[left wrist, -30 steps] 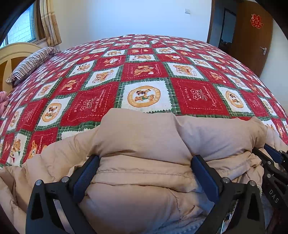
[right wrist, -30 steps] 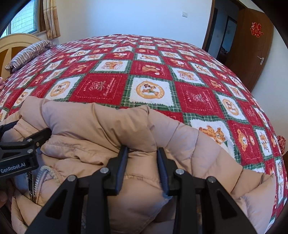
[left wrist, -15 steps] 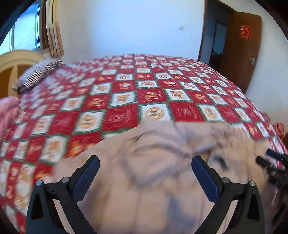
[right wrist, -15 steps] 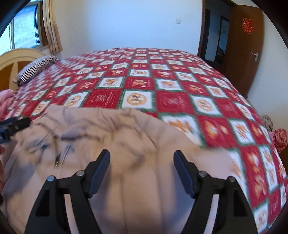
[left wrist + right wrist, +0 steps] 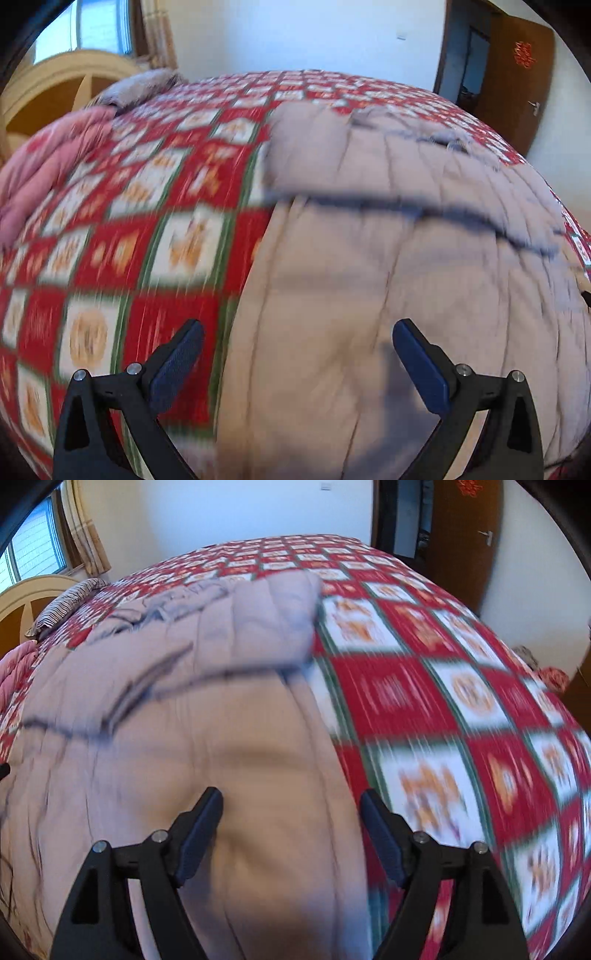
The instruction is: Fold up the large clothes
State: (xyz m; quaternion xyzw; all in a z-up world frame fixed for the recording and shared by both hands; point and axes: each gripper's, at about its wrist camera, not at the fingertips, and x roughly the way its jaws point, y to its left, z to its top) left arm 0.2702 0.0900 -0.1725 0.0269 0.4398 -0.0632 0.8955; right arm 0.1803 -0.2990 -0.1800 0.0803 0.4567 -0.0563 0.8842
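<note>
Quilted bedspread [image 5: 122, 236]: red, white and green patchwork covers the whole bed; it reads as streaks in both wrist views, so the cameras are moving fast.
Beige puffer coat [image 5: 388, 258]: a second ago it was a bunched heap at the near edge of the bed, the right claw pinching a fold and the left one spread around the bulk. Now it lies spread out from the near edge toward the far side, quilt seams running lengthwise, with a dark crease or overlap across it about halfway up.
Meaning for the task: this looks like a lay-out or flattening step just finished, not a fold; the folding itself appears to be ahead.
Pink bedding [image 5: 40, 177]: piled at the left edge of the bed, apart from the coat.
Striped pillow [image 5: 62, 605]: at the far left corner by the cream headboard [image 5: 22, 602].
Left claw [image 5: 297, 365]: fingers spread wide, holding nothing, over the coat's left border near the near edge.
Right claw [image 5: 291, 834]: has let go since a second ago; fingers now spread and empty, over the coat's right border.
Next move, as a judgement: each claw needs a fresh hold on a border before any fold.
</note>
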